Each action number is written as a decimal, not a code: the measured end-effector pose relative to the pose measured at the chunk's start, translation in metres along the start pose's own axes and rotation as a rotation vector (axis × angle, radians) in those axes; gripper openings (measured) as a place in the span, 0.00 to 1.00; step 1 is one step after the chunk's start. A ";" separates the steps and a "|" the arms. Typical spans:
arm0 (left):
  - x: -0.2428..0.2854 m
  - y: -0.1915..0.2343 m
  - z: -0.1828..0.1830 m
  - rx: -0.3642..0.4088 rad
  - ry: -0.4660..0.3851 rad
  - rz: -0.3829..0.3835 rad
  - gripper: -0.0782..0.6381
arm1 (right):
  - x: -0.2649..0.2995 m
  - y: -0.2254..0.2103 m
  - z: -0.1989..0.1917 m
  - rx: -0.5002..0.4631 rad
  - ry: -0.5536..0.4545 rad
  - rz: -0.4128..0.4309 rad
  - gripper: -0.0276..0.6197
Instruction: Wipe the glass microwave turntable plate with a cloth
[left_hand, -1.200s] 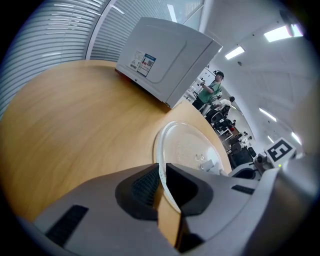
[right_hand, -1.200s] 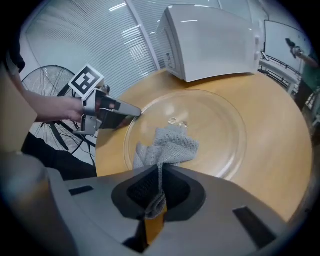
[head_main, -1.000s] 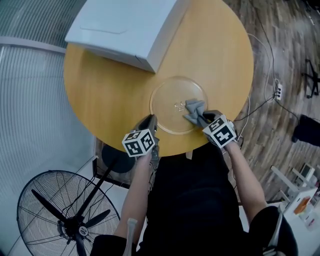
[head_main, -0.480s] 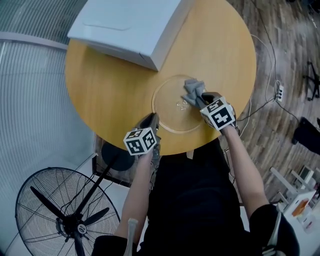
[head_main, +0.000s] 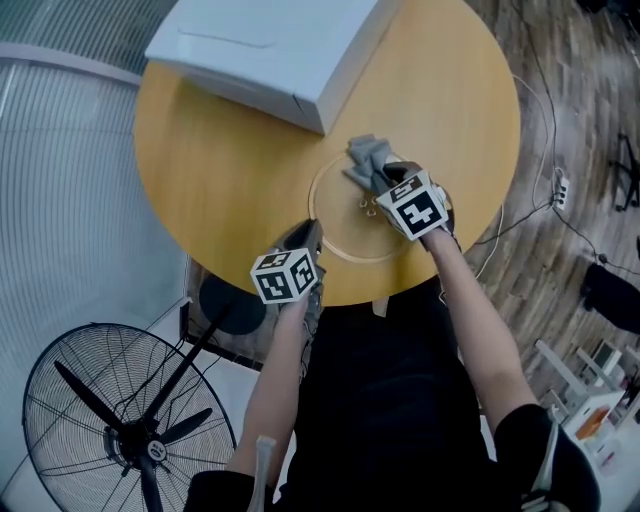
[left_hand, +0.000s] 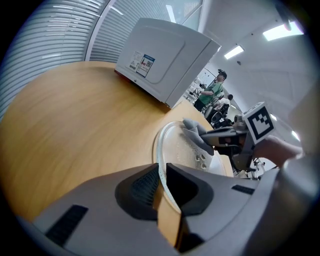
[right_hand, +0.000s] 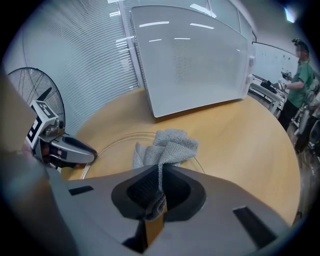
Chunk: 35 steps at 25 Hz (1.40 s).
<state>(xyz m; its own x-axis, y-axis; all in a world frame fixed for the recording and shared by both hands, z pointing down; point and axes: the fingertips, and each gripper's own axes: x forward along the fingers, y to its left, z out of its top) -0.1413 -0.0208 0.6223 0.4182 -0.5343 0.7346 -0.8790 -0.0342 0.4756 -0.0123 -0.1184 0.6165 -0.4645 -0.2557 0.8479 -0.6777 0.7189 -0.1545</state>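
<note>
The clear glass turntable plate (head_main: 345, 228) lies flat on the round wooden table (head_main: 220, 170). My left gripper (head_main: 310, 233) is shut on the plate's near-left rim; in the left gripper view the rim (left_hand: 159, 150) runs between the left gripper's (left_hand: 161, 173) pads. My right gripper (head_main: 386, 180) is shut on a crumpled grey cloth (head_main: 366, 157). The cloth rests on the plate's far rim, close to the microwave. In the right gripper view the cloth (right_hand: 166, 146) fans out ahead of the right gripper (right_hand: 160, 183), over the plate (right_hand: 116, 143).
A white microwave (head_main: 270, 45) stands on the far side of the table, just beyond the plate. The table's near edge runs right behind both grippers. A floor fan (head_main: 110, 420) stands lower left. Cables and a power strip (head_main: 560, 185) lie on the floor at right.
My right gripper has dragged the cloth across the plate, from its near right part to its far rim by the microwave. The left gripper has stayed put on the rim.
</note>
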 end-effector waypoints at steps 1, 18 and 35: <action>0.000 0.000 0.000 0.000 0.000 0.000 0.17 | 0.003 0.004 0.003 -0.013 -0.003 0.005 0.08; 0.000 0.001 0.000 0.002 -0.001 0.001 0.17 | 0.013 0.126 -0.024 -0.345 0.061 0.232 0.08; -0.001 0.000 0.000 0.005 0.009 -0.009 0.17 | -0.037 0.062 -0.084 -0.162 0.067 0.212 0.08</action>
<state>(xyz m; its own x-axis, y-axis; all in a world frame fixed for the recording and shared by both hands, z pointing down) -0.1422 -0.0203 0.6211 0.4280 -0.5263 0.7347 -0.8764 -0.0429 0.4797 0.0107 -0.0099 0.6182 -0.5438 -0.0495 0.8378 -0.4673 0.8471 -0.2532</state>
